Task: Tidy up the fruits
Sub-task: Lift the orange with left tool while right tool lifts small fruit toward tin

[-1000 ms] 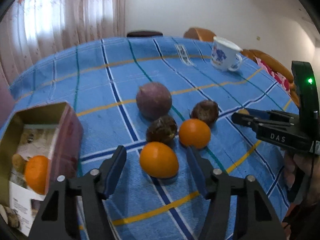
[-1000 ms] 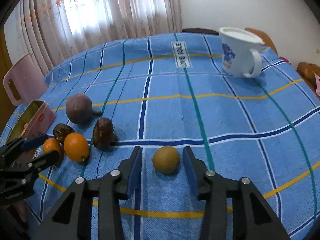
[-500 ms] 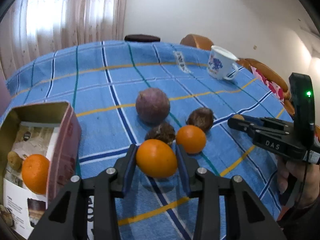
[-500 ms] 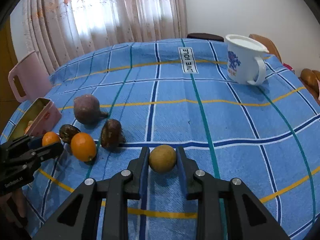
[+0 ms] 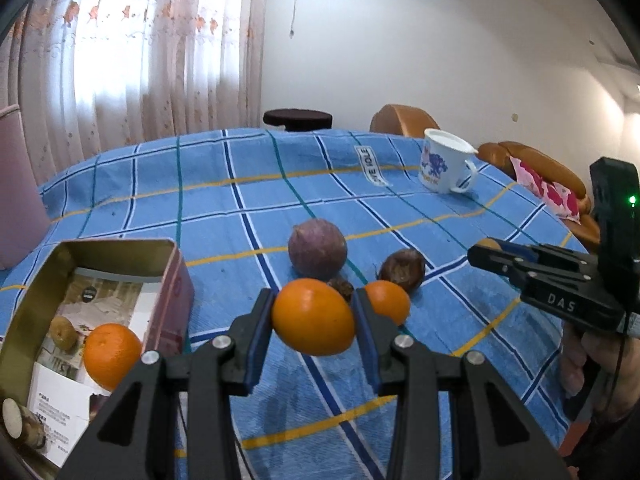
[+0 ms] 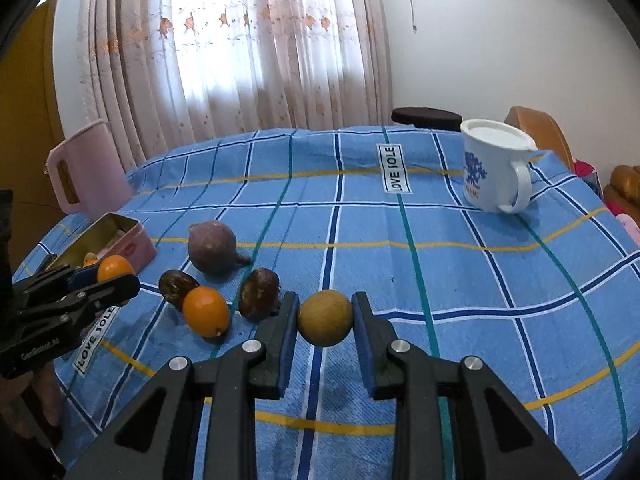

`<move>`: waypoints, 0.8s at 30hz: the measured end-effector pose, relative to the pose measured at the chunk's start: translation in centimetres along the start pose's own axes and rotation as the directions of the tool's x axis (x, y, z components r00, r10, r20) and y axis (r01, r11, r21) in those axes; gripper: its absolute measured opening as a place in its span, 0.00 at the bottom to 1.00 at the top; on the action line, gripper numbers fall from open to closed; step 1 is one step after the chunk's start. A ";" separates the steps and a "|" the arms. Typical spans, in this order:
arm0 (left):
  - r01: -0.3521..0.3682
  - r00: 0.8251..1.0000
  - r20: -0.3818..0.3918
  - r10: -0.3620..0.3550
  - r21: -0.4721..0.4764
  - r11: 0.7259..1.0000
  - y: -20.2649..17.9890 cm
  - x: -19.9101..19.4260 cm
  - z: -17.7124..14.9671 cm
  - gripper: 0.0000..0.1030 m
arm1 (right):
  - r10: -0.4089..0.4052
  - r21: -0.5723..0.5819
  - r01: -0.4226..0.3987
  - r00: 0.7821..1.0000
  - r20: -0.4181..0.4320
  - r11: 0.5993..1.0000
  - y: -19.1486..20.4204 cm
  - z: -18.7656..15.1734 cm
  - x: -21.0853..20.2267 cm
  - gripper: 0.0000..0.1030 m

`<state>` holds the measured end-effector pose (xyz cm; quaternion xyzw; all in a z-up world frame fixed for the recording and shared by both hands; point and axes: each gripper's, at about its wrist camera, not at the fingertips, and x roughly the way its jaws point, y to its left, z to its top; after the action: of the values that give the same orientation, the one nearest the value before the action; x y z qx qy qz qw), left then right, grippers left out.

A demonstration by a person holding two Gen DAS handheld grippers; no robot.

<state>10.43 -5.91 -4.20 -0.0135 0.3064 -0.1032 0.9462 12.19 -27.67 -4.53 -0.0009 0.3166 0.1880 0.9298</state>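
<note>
Since a sec ago both grippers have been closed and raised: the left gripper (image 5: 314,316), then spread wide around the orange fruit (image 5: 313,317) on the cloth, is now being seen clamped on it, w/ a shadow cast on the blue checked tablecloth (image 5: 224,216) beneath. The right gripper (image 6: 325,318), earlier apart beside the tan round fruit (image 6: 325,317), is likewise being held pressed on it, lifted clear of the cloth.

In the left wrist view the inside of the tin box (image 5: 120,246) at 9 o'clock is being shown: an orange (image 5: 112,356) and a small brown fruit (image 5: 63,333) are lying on printed paper. This interior is mostly hidden in the right wrist view, where only the box's pink side and a bit of its contents are visible at 10 o'clock.

In the right wrist view a pink jug (image 6: 86,168) is being shown whole at 10 o'clock, and the dark fruit (image 6: 178,285) behind the small orange (image 6: 206,311) is seen clearly; in the left wrist view that dark fruit is nearly covered by the held orange fruit.

In both views the purple round fruit (image 5: 317,249), a brown wrinkled fruit (image 5: 401,270) and the white mug (image 5: 444,166) at 1 o'clock are being shown. A person's hand (image 5: 588,356) on the right gripper is being seen at 3 o'clock in the left view only.
</note>
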 end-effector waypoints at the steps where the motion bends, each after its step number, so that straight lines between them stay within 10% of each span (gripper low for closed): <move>1: -0.004 1.000 0.007 0.004 0.000 1.000 0.0 -0.1 0.0 0.40 | 0.001 -0.002 -0.001 1.000 0.003 1.000 0.0 0.0 0.0 0.28; 24: -0.062 0.988 0.142 0.058 0.023 0.998 -0.4 -2.5 -0.4 0.40 | -0.001 -0.034 0.006 0.992 0.126 0.999 0.8 -0.4 -2.4 0.28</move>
<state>8.10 -5.81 -3.01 0.0012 0.2373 -0.0776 0.9683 9.88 -27.83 -3.37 -0.0057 0.2539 0.1914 0.9481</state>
